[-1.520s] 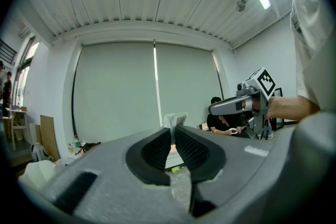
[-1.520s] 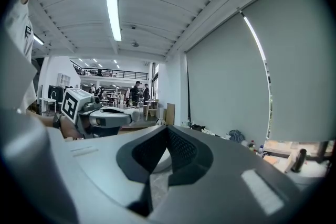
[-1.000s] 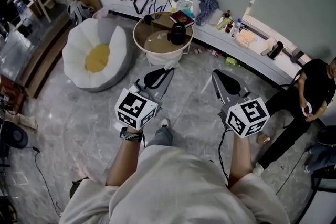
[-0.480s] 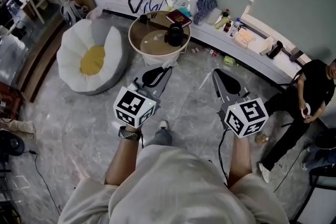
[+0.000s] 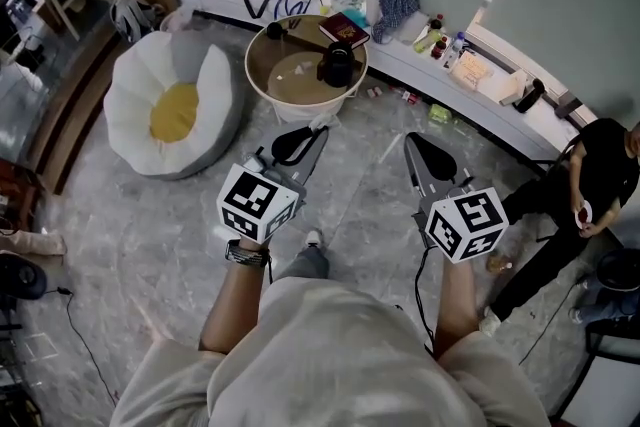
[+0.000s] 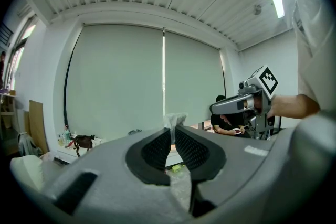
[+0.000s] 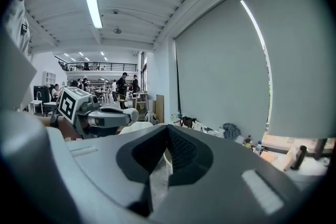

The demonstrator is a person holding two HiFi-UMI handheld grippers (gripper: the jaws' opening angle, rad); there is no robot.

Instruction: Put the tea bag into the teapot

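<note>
A dark teapot (image 5: 337, 65) stands on a round low table (image 5: 262, 83) ahead of me on the floor. My left gripper (image 5: 316, 131) is held in the air short of the table, shut on a pale tea bag (image 5: 322, 123). In the left gripper view the tea bag (image 6: 175, 120) sticks up crumpled from between the ribbed pads (image 6: 157, 147). My right gripper (image 5: 410, 143) hovers beside it at the same height, shut with nothing in it. The right gripper view shows its gripper (image 7: 168, 132) with the pads meeting.
A red book (image 5: 346, 29) lies on the table behind the teapot. A white and yellow egg-shaped cushion (image 5: 170, 110) sits on the floor to the left. A long low ledge (image 5: 470, 75) with bottles and clutter runs along the wall. A person (image 5: 585, 180) sits at the right.
Both grippers keep the same pose and grip. The view has drifted a little, so the table and cushion now sit slightly further left and up.
</note>
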